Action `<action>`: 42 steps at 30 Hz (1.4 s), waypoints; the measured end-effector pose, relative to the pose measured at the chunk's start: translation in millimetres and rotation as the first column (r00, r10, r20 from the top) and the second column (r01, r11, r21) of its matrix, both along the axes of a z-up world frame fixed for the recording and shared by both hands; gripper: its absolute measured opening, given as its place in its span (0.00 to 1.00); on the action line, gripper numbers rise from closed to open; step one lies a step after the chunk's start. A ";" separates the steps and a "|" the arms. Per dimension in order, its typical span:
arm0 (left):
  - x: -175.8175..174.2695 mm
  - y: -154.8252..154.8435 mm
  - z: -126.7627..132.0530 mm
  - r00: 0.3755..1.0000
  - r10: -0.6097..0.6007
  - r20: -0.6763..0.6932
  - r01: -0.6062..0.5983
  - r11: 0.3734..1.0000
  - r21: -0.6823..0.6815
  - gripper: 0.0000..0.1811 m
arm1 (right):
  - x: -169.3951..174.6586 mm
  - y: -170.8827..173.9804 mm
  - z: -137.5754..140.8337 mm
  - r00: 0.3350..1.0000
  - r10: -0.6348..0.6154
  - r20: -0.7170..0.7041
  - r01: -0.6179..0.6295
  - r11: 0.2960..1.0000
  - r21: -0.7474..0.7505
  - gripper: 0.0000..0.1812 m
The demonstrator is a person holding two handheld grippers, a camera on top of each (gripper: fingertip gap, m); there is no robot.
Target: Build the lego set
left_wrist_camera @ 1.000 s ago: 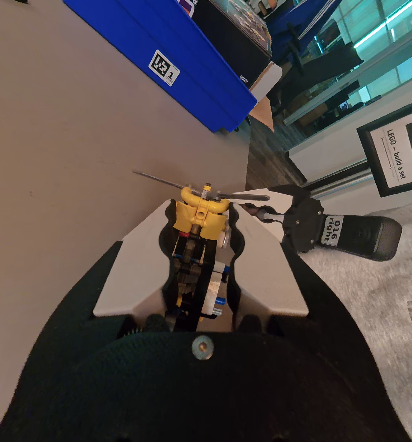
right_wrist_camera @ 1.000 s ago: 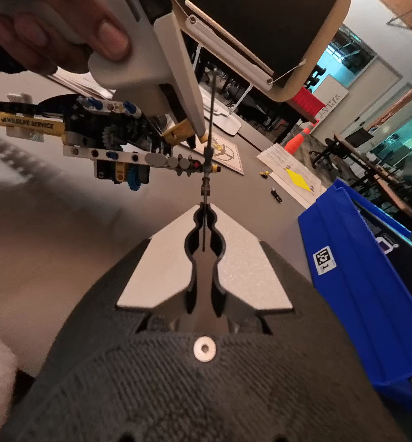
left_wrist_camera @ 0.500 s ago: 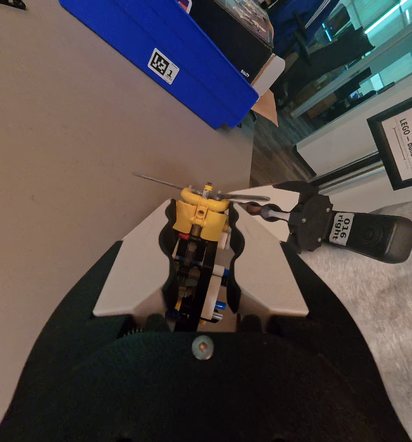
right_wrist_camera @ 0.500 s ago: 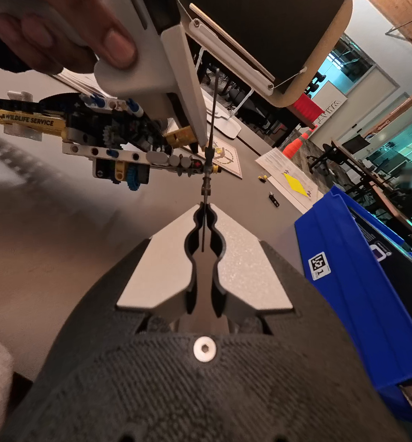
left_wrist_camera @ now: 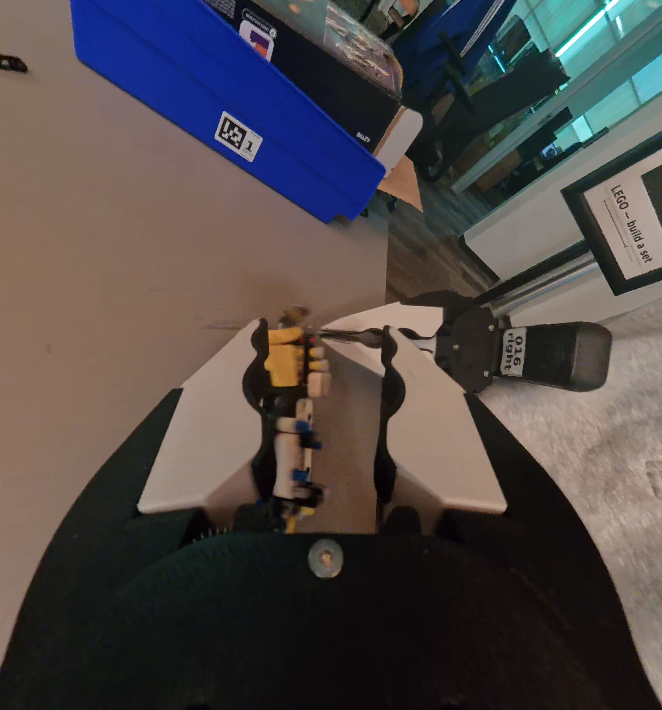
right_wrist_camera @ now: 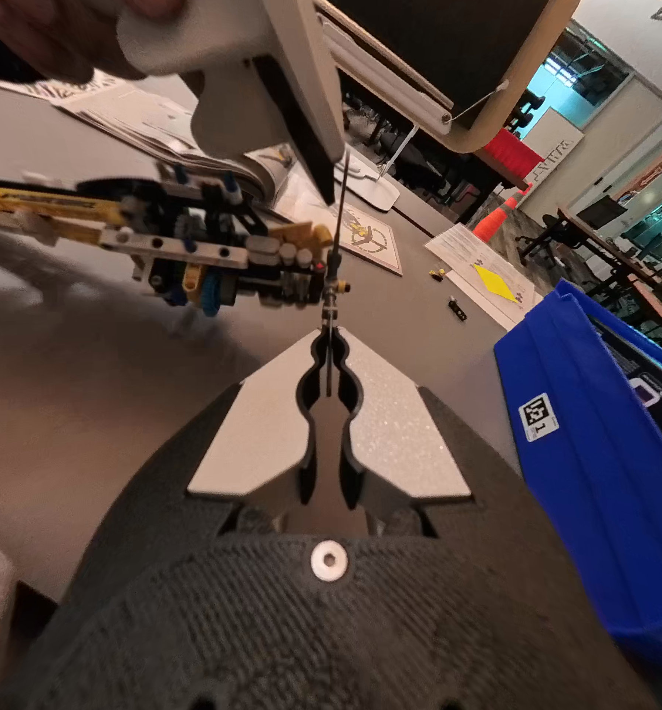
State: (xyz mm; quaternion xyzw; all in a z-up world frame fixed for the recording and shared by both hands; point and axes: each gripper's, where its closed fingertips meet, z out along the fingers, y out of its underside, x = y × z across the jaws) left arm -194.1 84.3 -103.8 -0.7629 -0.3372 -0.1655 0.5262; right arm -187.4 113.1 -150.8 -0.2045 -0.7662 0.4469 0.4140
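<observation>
The lego helicopter model (left_wrist_camera: pixel 287 365), yellow, black and white, lies between my left gripper's (left_wrist_camera: pixel 323 330) fingers. The jaws stand wide apart; the model rests against the left finger only and looks blurred. My right gripper (right_wrist_camera: pixel 329 332) is shut on the model's thin grey rotor blade (right_wrist_camera: pixel 328 369). In the right wrist view the model (right_wrist_camera: pixel 214 253) stretches to the left above the table, below the left gripper's finger (right_wrist_camera: pixel 302 96). The right gripper's black body (left_wrist_camera: pixel 475 345) shows at the right in the left wrist view.
A blue bin (left_wrist_camera: pixel 222 115) stands on the grey table (left_wrist_camera: pixel 91 249); it also shows in the right wrist view (right_wrist_camera: pixel 590 442). An open instruction booklet (right_wrist_camera: pixel 149 126), paper sheets (right_wrist_camera: pixel 487 269) and a small black piece (right_wrist_camera: pixel 456 307) lie beyond. A framed sign (left_wrist_camera: pixel 637 215) stands past the table edge. About 6 centimeters separates my left fingertips from my right.
My left gripper's jaws have opened off the model. The model has shifted against the left finger and sunk a little. My right gripper stays shut on the rotor blade.
</observation>
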 end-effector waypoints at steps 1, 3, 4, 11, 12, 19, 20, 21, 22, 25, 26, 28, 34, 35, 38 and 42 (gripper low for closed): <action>0.5 -0.5 1.0 1.000 -0.002 -0.015 0.002 1.000 -0.010 0.32 | 0.0 -0.1 -1.3 1.000 0.002 0.008 -0.002 1.000 -0.006 0.00; -0.8 -1.6 0.3 0.999 0.006 -0.047 -0.008 0.999 -0.040 0.32 | -0.9 0.1 -3.4 1.000 0.001 0.021 -0.001 1.000 -0.016 0.00; -1.5 -1.8 -1.4 0.998 0.013 -0.058 -0.016 0.998 -0.057 0.31 | -1.4 0.0 -4.2 1.000 0.002 0.027 -0.002 1.000 -0.015 0.00; 3.8 5.6 -25.6 0.995 0.003 -0.099 -0.024 0.977 -0.211 0.34 | -1.6 -0.8 -10.9 0.996 0.005 0.091 -0.005 1.000 -0.006 0.00; 3.6 6.1 -29.1 0.992 0.001 -0.128 -0.032 0.969 -0.246 0.35 | -1.5 -0.9 -11.2 0.995 0.008 0.100 -0.007 1.000 -0.010 0.00; 7.2 4.6 -55.0 0.976 -0.073 -0.204 -0.030 0.886 -0.462 0.40 | -1.1 -3.1 -12.2 0.991 0.027 0.133 -0.023 0.999 -0.028 0.00; 7.2 4.8 -57.0 0.973 -0.081 -0.214 -0.032 0.878 -0.478 0.40 | -1.0 -3.8 -12.1 0.990 0.030 0.136 -0.026 0.999 -0.031 0.00; 7.4 5.6 -58.2 0.972 -0.086 -0.219 -0.033 0.873 -0.487 0.40 | -0.7 -4.7 -12.1 0.990 0.034 0.139 -0.030 0.999 -0.034 0.00; 8.2 6.8 -58.9 0.972 -0.090 -0.217 -0.029 0.872 -0.490 0.39 | -0.6 -5.5 -12.2 0.989 0.038 0.141 -0.033 0.999 -0.034 0.00; 4.9 5.2 -60.8 0.969 -0.081 -0.234 -0.051 0.860 -0.508 0.34 | -0.7 -6.1 -12.3 0.989 0.040 0.143 -0.036 0.999 -0.028 0.00; 4.0 4.1 -61.4 0.967 -0.080 -0.242 -0.058 0.855 -0.516 0.32 | -0.7 -6.4 -12.6 0.988 0.042 0.148 -0.038 0.999 -0.031 0.00; 2.9 2.8 -62.8 0.964 -0.083 -0.252 -0.067 0.843 -0.533 0.31 | -0.6 -7.0 -13.2 0.986 0.048 0.161 -0.042 0.998 -0.042 0.00; 0.8 1.5 -66.4 0.950 -0.106 -0.294 -0.089 0.809 -0.581 0.27 | -0.6 -7.4 -14.4 0.982 0.057 0.181 -0.047 0.997 -0.055 0.00; 0.6 1.9 -66.4 0.950 -0.104 -0.293 -0.090 0.811 -0.579 0.27 | -0.6 -7.2 -14.5 0.981 0.058 0.184 -0.048 0.997 -0.057 0.00; 2.3 3.6 -67.0 0.957 -0.099 -0.273 -0.075 0.822 -0.564 0.25 | -0.2 -8.1 -13.8 0.979 0.067 0.191 -0.055 0.996 -0.071 0.00; 0.9 3.1 -65.3 0.968 -0.061 -0.243 -0.084 0.834 -0.545 0.24 | -1.2 -7.7 -13.6 0.979 0.061 0.196 -0.048 0.996 -0.070 0.00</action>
